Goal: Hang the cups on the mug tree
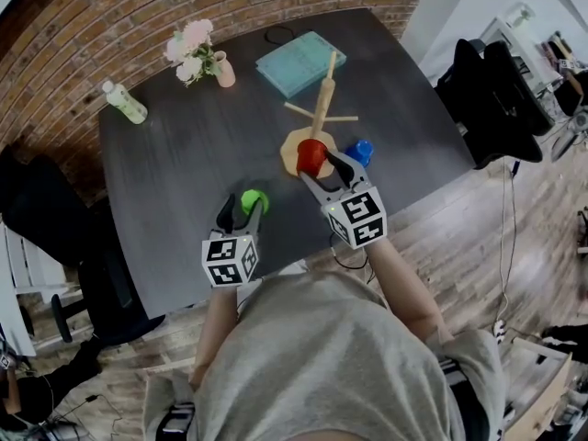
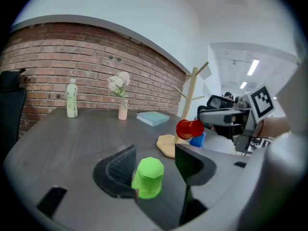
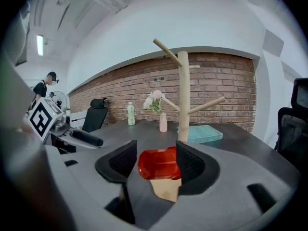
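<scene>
While the right gripper [image 1: 322, 165] pinches the red cup [image 1: 311, 154], head view puts the mug tree [image 1: 323, 90] just beyond it.
Left gripper view: the left gripper [image 2: 154, 155] stands spread around the upturned green cup [image 2: 148, 177]. Right gripper view: the red cup lies crosswise, with the pegs [image 3: 207, 105] ahead and higher.

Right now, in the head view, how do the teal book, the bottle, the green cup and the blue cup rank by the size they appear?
Largest to smallest, as they look:
1. teal book
2. bottle
3. green cup and blue cup: they look about alike, so I do not rank them.
</scene>
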Action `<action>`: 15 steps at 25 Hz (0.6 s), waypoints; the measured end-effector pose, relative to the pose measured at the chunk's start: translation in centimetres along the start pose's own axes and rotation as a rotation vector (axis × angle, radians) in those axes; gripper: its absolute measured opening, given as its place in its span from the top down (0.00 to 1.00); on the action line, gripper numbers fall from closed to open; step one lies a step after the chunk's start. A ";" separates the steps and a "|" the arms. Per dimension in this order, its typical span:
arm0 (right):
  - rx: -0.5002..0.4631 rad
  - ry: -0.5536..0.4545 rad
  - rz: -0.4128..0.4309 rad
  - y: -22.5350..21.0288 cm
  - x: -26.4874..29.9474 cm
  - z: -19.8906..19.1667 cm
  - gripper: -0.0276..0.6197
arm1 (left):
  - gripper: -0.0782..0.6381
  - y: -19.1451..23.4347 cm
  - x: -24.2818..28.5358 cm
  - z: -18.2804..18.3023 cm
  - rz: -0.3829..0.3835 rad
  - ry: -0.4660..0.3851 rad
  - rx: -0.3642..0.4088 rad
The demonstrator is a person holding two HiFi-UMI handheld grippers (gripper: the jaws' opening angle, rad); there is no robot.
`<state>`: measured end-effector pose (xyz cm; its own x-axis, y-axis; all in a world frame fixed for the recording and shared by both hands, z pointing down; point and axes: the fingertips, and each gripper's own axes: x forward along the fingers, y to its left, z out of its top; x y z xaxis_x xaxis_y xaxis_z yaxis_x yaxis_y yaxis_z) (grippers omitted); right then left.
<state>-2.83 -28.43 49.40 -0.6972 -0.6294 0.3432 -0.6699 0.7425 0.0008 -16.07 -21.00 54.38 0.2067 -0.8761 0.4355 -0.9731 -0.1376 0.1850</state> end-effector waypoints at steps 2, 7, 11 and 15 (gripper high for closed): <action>0.008 -0.007 -0.018 -0.4 -0.3 -0.1 0.58 | 0.55 -0.1 0.2 0.0 -0.008 0.003 0.004; 0.031 -0.022 -0.086 -2.5 -1.5 -0.6 0.58 | 0.55 -1.0 0.9 0.4 -0.034 0.003 0.022; 0.043 0.001 -0.153 -4.7 -2.4 -2.0 0.58 | 0.55 -1.8 1.5 0.7 -0.062 0.008 0.033; 0.053 0.025 -0.218 -6.9 -3.1 -3.6 0.58 | 0.55 -2.6 2.0 0.7 -0.089 0.018 0.042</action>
<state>4.85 -30.80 51.70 -0.5283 -0.7674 0.3632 -0.8171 0.5758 0.0280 -13.22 -22.72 54.19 0.2942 -0.8509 0.4352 -0.9540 -0.2344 0.1867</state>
